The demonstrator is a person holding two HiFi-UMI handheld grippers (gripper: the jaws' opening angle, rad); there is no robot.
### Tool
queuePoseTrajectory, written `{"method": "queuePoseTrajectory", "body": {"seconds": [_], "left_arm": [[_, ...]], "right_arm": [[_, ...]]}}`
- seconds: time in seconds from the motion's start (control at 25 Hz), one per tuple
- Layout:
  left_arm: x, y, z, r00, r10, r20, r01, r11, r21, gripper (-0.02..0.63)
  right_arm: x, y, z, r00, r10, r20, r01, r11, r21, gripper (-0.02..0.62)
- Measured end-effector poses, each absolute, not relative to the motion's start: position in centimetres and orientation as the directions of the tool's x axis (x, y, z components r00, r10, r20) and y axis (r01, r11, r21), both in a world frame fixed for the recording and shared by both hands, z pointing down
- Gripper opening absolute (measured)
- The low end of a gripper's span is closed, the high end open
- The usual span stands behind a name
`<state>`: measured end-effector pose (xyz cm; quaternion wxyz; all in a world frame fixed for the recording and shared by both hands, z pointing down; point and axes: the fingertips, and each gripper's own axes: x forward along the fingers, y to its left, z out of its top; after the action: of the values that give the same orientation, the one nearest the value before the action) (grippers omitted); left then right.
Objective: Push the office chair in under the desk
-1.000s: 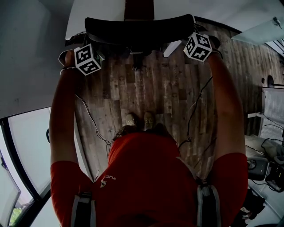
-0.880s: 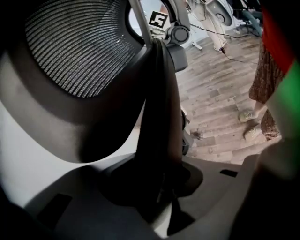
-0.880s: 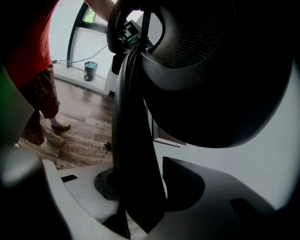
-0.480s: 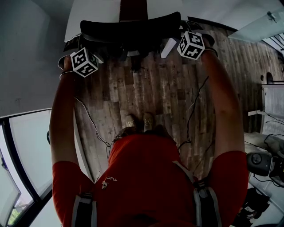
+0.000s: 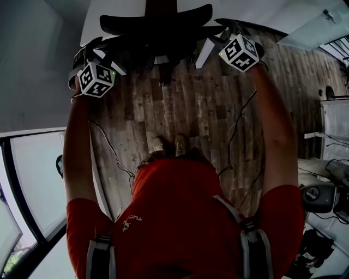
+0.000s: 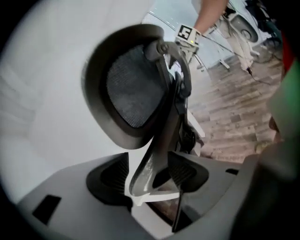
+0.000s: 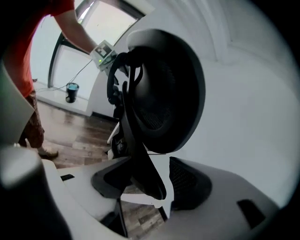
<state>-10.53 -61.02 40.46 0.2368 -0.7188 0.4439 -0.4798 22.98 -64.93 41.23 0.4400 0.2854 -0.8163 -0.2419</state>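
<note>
The office chair (image 5: 158, 24) is sitting at the top centre of the head view, its backrest overlapping the white worktop's (image 5: 117, 11) edge. The left tool (image 6: 150, 176) and the right tool (image 7: 150, 183) are each clamping a strut of the backrest frame. The push-in step seems to be nearing its end. Next, both tools should be pressing forward evenly, so the chair goes in straight over the wood floor (image 5: 207, 120).

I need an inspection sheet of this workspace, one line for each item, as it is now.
Surface: brown wooden plank floor; white desk at the top.
Job's things: black mesh office chair, backrest close to the desk.
Clutter: dark equipment on the floor at right.
Tools: left tool and right tool each clamp the chair's back frame.
Cables: thin black cables trail over the floor.
Surroundings: grey wall, glass panel.
</note>
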Motion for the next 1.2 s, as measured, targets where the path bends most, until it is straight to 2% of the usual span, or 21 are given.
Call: {"method": "queuePoseTrajectory", "body": {"seconds": [0.28,0.52,0.76,0.96,1.2], "left_arm": [[-7.3,-56.9,36.1,0.305,-0.897,0.32,-0.678,-0.44,-0.589,0.25],[-3.6,-53.4,33.1,0.426,-0.892,0.151,-0.828,-0.452,-0.331,0.195],[-0.2,-49.9,31.6,0.518,-0.856,0.005,-0.839,-0.509,-0.19,0.112],[1.9,-48.0,31.1,0.572,-0.818,-0.052,-0.816,-0.563,-0.132,0.023],[2.9,-47.1,30.7,0.598,-0.798,-0.081,-0.801,-0.591,-0.096,0.009]], "right_arm": [[20.9,-61.3,37.3,-0.578,-0.714,0.395,-0.466,0.687,0.558,0.241],[17.4,-56.4,35.0,-0.673,-0.706,0.222,-0.565,0.684,0.462,0.167],[13.4,-51.8,33.8,-0.739,-0.669,0.085,-0.604,0.712,0.358,0.102],[11.5,-49.7,32.5,-0.766,-0.642,-0.002,-0.618,0.736,0.276,0.054],[9.8,-48.3,32.1,-0.783,-0.62,-0.057,-0.618,0.763,0.191,0.026]]}}
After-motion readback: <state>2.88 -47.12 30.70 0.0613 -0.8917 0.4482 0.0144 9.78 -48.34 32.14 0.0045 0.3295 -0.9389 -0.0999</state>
